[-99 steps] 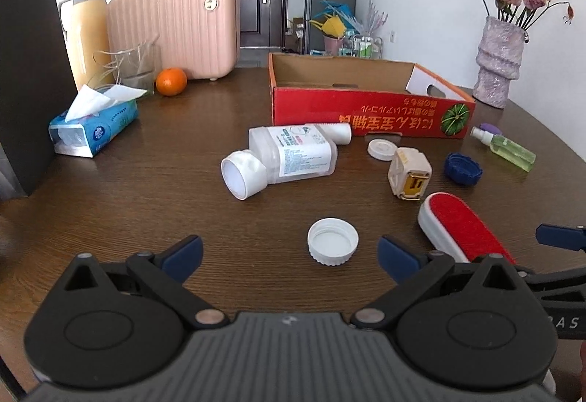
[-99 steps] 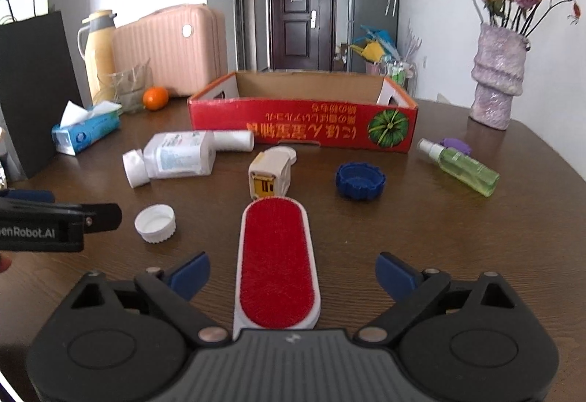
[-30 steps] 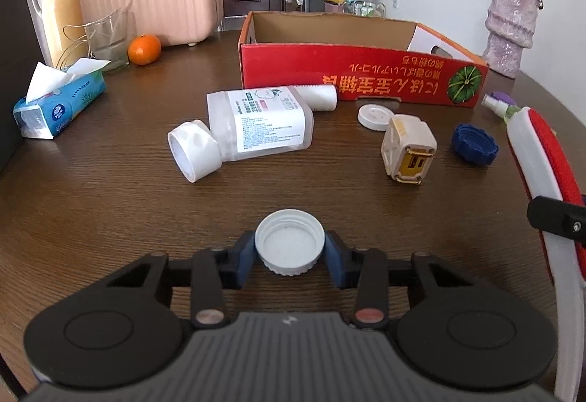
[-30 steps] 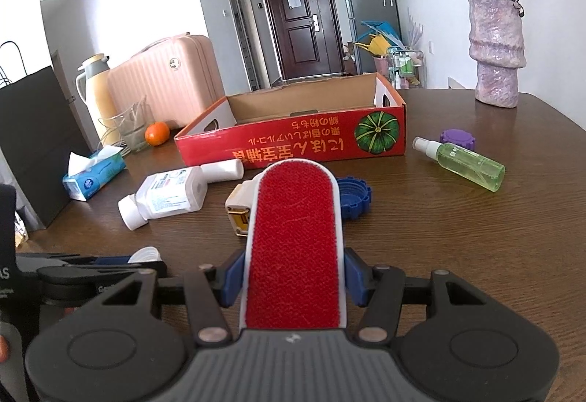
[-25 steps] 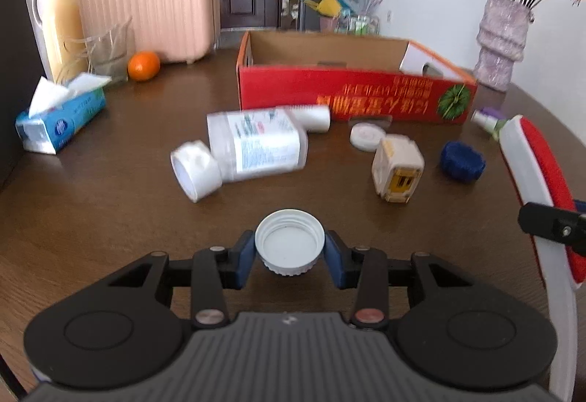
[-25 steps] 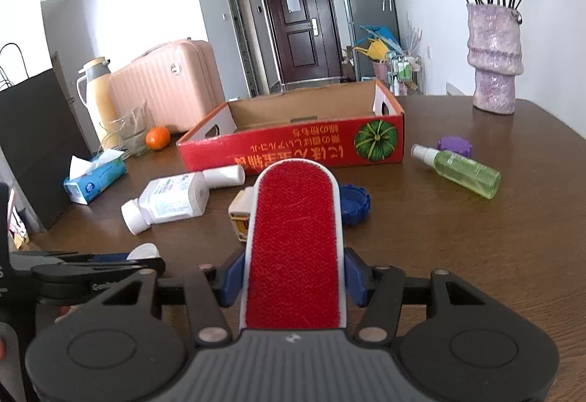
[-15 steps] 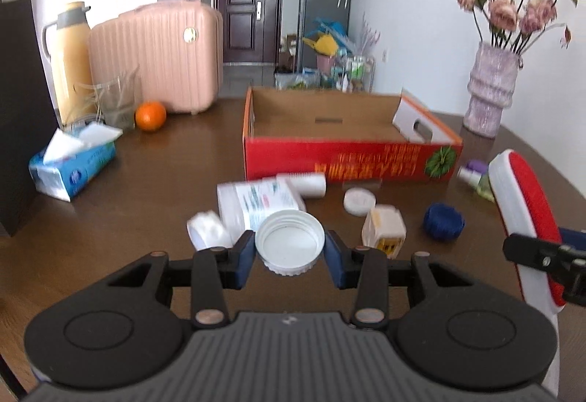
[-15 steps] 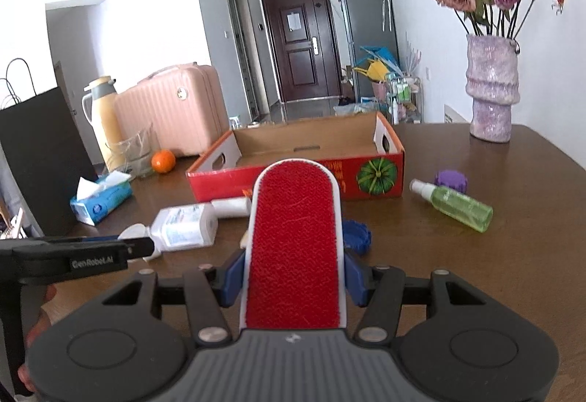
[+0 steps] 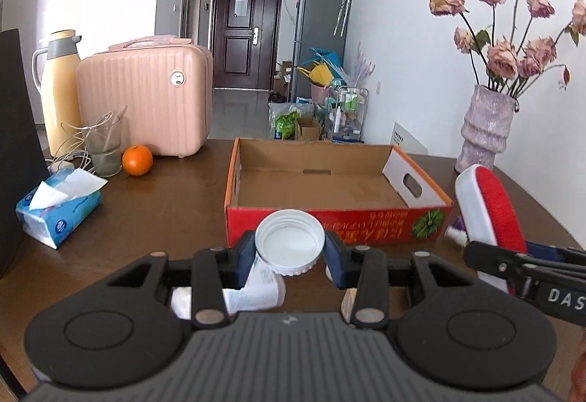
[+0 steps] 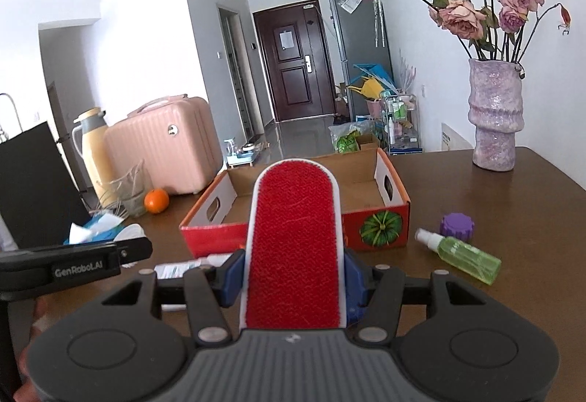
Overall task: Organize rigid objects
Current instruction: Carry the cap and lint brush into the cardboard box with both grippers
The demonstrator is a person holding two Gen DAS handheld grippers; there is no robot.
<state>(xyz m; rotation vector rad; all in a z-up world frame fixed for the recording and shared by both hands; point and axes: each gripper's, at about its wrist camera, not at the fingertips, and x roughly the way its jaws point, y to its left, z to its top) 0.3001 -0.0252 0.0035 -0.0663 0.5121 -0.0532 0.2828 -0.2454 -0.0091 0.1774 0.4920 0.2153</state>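
Note:
My left gripper (image 9: 290, 255) is shut on a white bottle cap (image 9: 290, 241), held above the table just in front of the red cardboard box (image 9: 337, 222). My right gripper (image 10: 293, 274) is shut on a red-and-white lint brush (image 10: 295, 244), also lifted, with the same box (image 10: 381, 226) behind it. The brush (image 9: 487, 208) shows at the right of the left wrist view. The white bottle (image 9: 256, 288) lies on the table below the left gripper, mostly hidden by it. The box stands open-topped with nothing visible inside.
A green spray bottle (image 10: 461, 257) and a purple cap (image 10: 457, 224) lie right of the box. A tissue pack (image 9: 58, 208), an orange (image 9: 137, 160), a glass (image 9: 104, 145), a pink case (image 9: 146, 101), a yellow flask (image 9: 60, 90) stand left. A flower vase (image 10: 494, 116) sits far right.
Both grippers have risen from the table with the cap and the brush held, and the box now sits closer ahead. The bottle, the plug and the blue cap have dropped out of sight below.

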